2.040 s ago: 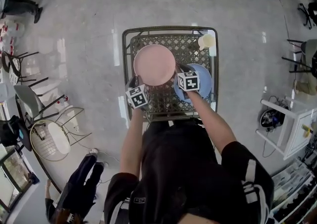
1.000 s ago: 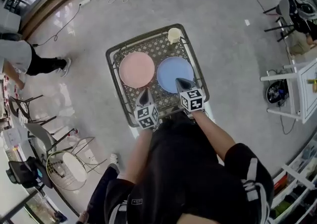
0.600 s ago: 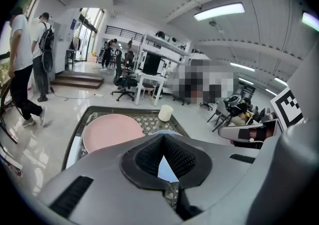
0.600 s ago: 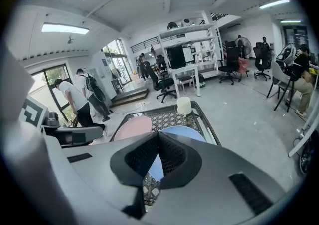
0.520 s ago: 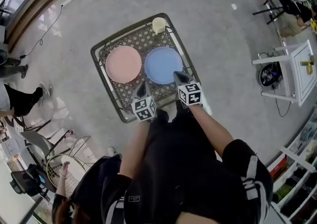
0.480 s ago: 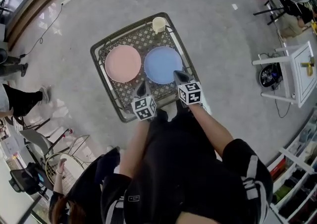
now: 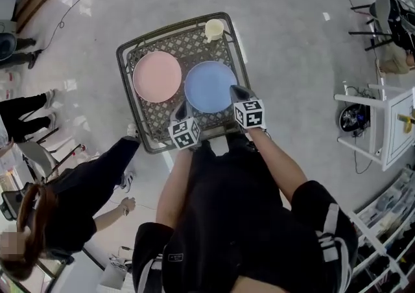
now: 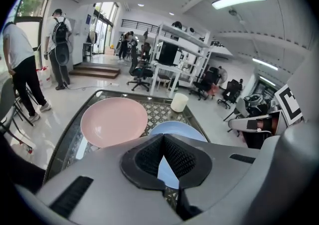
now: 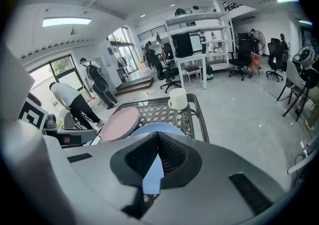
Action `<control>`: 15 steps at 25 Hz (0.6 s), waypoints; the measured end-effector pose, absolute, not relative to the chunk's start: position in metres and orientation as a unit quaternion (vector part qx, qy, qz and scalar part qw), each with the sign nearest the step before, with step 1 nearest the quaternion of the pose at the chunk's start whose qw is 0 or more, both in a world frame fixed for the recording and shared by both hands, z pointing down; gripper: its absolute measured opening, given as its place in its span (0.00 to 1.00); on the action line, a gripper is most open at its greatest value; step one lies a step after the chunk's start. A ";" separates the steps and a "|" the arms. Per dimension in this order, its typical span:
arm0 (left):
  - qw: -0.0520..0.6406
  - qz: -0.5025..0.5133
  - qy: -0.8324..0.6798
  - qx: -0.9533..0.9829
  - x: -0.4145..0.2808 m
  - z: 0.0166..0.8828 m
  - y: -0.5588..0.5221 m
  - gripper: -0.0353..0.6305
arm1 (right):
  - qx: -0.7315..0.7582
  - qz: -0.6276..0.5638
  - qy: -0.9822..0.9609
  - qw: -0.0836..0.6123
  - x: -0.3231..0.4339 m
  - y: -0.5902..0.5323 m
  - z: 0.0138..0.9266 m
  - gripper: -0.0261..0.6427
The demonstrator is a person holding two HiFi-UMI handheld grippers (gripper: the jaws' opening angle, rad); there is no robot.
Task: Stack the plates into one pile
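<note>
A pink plate (image 7: 157, 76) and a blue plate (image 7: 211, 86) lie side by side on the metal lattice table (image 7: 188, 45), pink to the left, their rims nearly touching. My left gripper (image 7: 181, 109) hovers at the table's near edge, pointing between the two plates, shut with nothing in it. My right gripper (image 7: 235, 91) hangs over the blue plate's near right rim, also shut and holding nothing. The left gripper view shows the pink plate (image 8: 113, 121) and blue plate (image 8: 185, 130) beyond the closed tips (image 8: 163, 138). The right gripper view shows the blue plate (image 9: 154, 129) just past its closed tips (image 9: 158, 135).
A cream cup (image 7: 214, 29) stands at the table's far right corner. A person in black (image 7: 78, 194) bends close to the table's near left side. A white shelf cart (image 7: 382, 126) and office chairs (image 7: 389, 19) are off to the right.
Both grippers have sunk towards the table's near edge, still shut. The plates have stayed side by side. A person in black has moved in at the lower left.
</note>
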State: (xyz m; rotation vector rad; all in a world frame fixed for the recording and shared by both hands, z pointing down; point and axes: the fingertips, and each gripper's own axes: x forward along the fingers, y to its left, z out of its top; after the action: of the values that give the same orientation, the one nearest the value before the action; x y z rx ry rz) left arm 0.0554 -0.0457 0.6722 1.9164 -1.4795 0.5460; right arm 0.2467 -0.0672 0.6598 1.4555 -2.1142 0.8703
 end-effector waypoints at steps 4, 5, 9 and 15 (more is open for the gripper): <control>0.340 0.219 -0.586 0.702 0.049 0.703 -0.049 0.08 | 0.509 0.329 -0.758 0.242 0.258 -0.076 0.692 0.06; 0.348 0.221 -0.589 0.695 0.050 0.711 -0.050 0.08 | 0.504 0.334 -0.756 0.250 0.262 -0.079 0.701 0.06; 0.392 0.240 -0.581 0.672 0.056 0.744 -0.046 0.13 | 0.491 0.356 -0.745 0.278 0.277 -0.084 0.730 0.06; 0.427 0.269 -0.579 0.640 0.062 0.782 -0.046 0.28 | 0.468 0.380 -0.734 0.314 0.288 -0.088 0.767 0.14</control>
State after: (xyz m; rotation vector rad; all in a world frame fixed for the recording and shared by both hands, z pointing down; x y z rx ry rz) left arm 0.0621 -0.0460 0.7825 1.5987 -1.4470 0.6724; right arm 0.2881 -0.0877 0.7666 1.2334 -1.9352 1.0009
